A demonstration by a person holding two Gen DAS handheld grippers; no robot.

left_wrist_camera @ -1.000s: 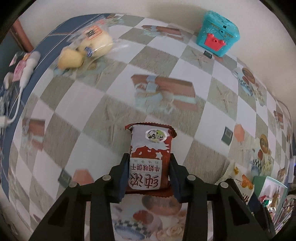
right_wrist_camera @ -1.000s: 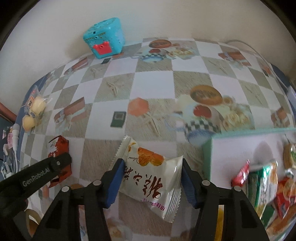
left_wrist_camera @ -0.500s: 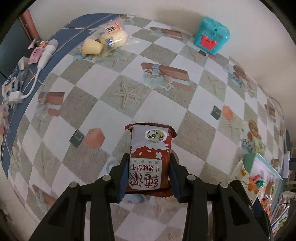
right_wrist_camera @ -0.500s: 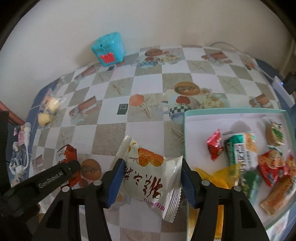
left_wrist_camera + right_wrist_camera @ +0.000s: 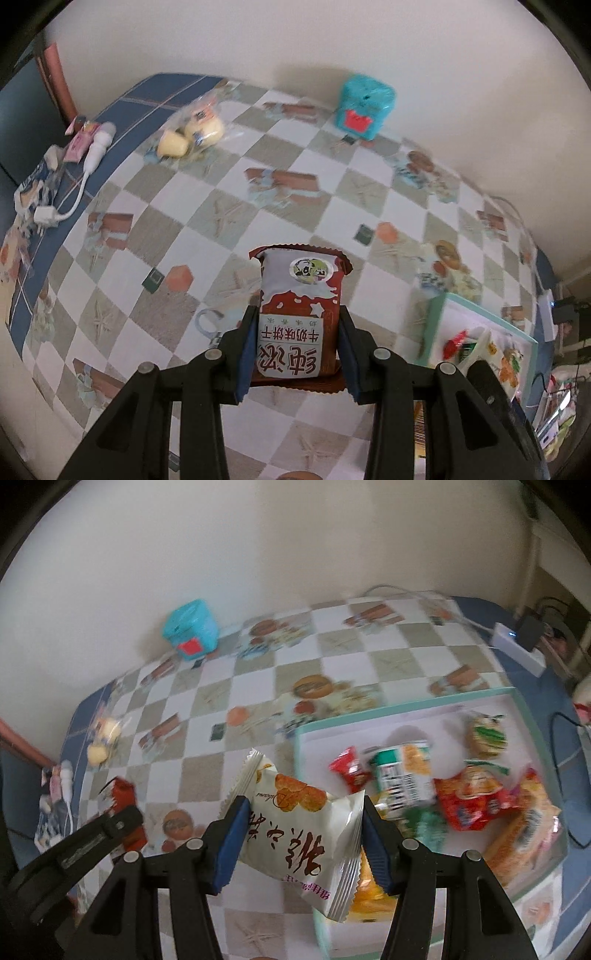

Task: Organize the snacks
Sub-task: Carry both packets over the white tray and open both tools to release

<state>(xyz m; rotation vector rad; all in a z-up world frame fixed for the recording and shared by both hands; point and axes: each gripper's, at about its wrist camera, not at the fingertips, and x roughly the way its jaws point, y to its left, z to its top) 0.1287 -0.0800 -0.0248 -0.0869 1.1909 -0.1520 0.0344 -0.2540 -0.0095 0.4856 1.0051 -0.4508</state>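
Observation:
My left gripper (image 5: 298, 347) is shut on a red and white biscuit packet (image 5: 300, 314), held well above the checked tablecloth (image 5: 221, 221). In the right wrist view my right gripper (image 5: 301, 834) is shut on a white pastry packet (image 5: 299, 823) with orange pictures, hanging over the left edge of a teal-rimmed white box (image 5: 406, 705). That box holds several snack packets, among them a green and white one (image 5: 402, 775) and a red one (image 5: 349, 768). The left gripper's arm (image 5: 74, 853) and its red packet (image 5: 123, 794) show at lower left of that view. The box (image 5: 432, 321) sits lower right in the left wrist view.
A teal cube toy (image 5: 365, 107) stands by the back wall. A clear bag of yellow buns (image 5: 192, 133) lies at the table's far left, with a white cable and charger (image 5: 88, 162) on the blue border. A white power strip (image 5: 517, 646) lies at the far right.
Both grippers have risen and pulled back with their packets, so more of the table and wall shows. The right gripper has come over the box's left edge; the whole box is now in view.

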